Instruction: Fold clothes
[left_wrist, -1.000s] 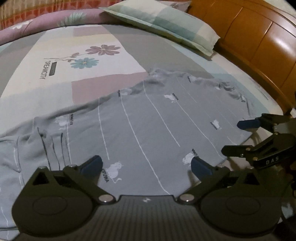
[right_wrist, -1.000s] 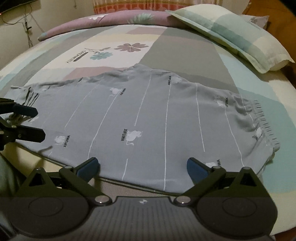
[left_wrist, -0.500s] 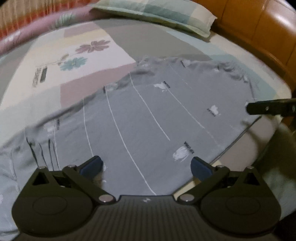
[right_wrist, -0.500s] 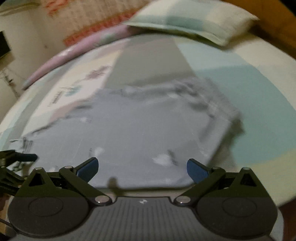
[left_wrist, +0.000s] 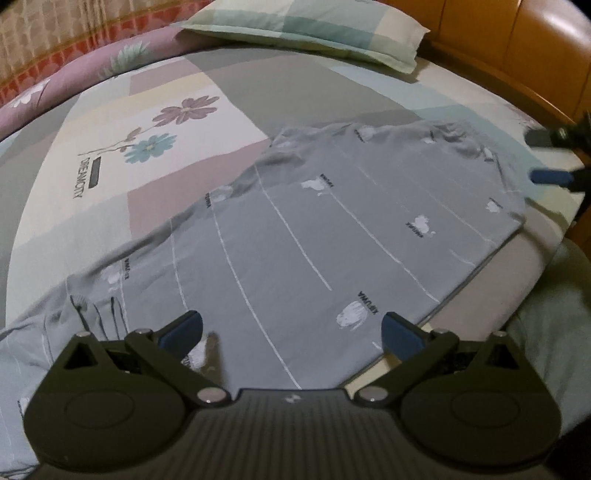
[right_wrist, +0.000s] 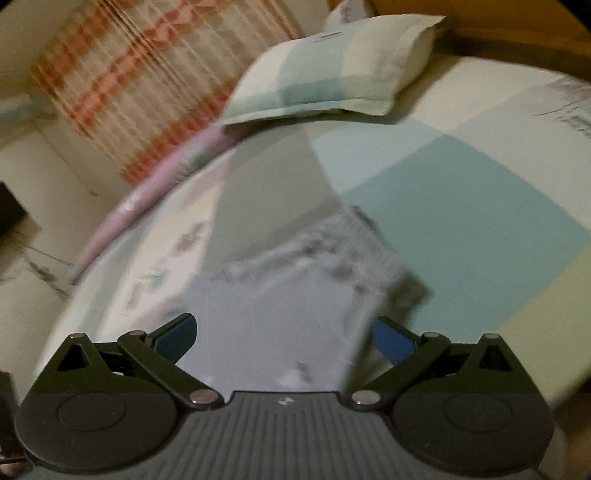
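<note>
A grey garment with thin white stripes and small white animal prints lies spread flat on the bed. In the left wrist view my left gripper is open low over the garment's near edge, with nothing between its blue pads. My right gripper shows at the far right of that view, open, just beyond the garment's right end. In the blurred right wrist view the right gripper is open over that end of the garment, holding nothing.
A patchwork bedsheet with a flower print covers the bed. A checked pillow lies at the head, against a wooden headboard. A pink rolled quilt lines the far side. A striped curtain hangs behind.
My right gripper has swung right along the garment to its end, and its view is now blurred. The left gripper has shifted slightly along the near edge. Both stay open.
</note>
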